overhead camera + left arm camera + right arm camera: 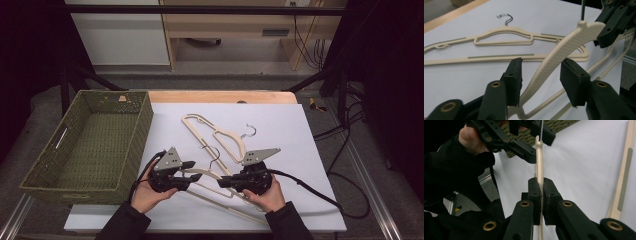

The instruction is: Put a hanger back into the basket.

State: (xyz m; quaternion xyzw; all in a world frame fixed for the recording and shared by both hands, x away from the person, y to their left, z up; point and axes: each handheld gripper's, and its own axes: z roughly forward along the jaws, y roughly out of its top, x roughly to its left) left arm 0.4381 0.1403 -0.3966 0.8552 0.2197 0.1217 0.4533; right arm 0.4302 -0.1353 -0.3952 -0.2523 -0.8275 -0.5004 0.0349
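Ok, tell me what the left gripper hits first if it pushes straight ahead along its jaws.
The left gripper is open with the near hanger running up between its jaws, so it would likely meet that hanger's arm first. Beyond it sits the right gripper, clamped on the same hanger; how far off is unclear.

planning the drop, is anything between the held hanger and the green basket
Nothing visible does. The hanger, clamped by the right gripper, sits beside the basket; only the open left gripper and bare white sheet lie between.
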